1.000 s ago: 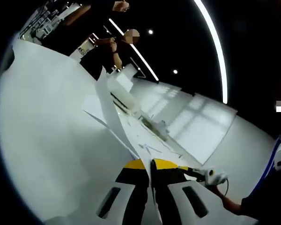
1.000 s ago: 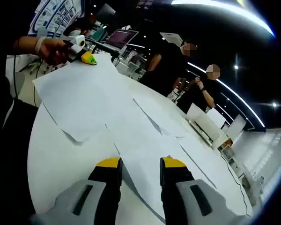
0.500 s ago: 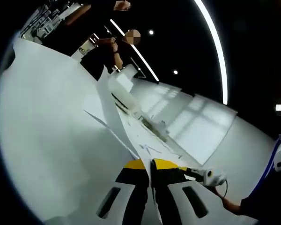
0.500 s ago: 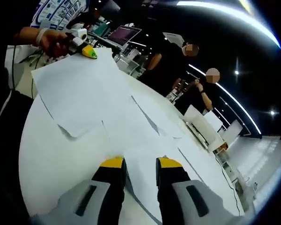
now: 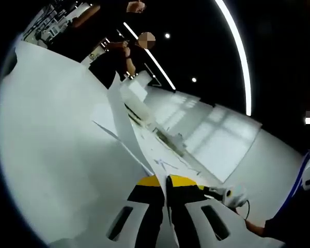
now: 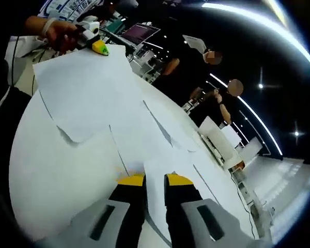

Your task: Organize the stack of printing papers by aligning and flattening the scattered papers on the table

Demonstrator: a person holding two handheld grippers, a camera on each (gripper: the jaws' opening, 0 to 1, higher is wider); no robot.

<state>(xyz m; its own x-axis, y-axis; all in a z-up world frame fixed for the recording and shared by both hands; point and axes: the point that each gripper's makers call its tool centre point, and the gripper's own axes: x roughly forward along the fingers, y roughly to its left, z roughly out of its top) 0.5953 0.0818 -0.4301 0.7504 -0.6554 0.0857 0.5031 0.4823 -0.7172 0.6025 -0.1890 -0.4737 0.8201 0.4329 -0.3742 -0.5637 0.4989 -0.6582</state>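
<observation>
Papers (image 6: 98, 103) lay scattered across table (image 6: 46, 175); right gripper (image 6: 155, 180) narrowed toward sheet edge, nearly closed; left gripper (image 5: 167, 181) kept sheet (image 5: 125, 126) pinched, lifted; alignment pending.

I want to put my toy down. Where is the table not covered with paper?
Bare table shows beside the right gripper, below the lifted sheet that the left gripper holds. The middle is crowded with overlapping papers.
</observation>
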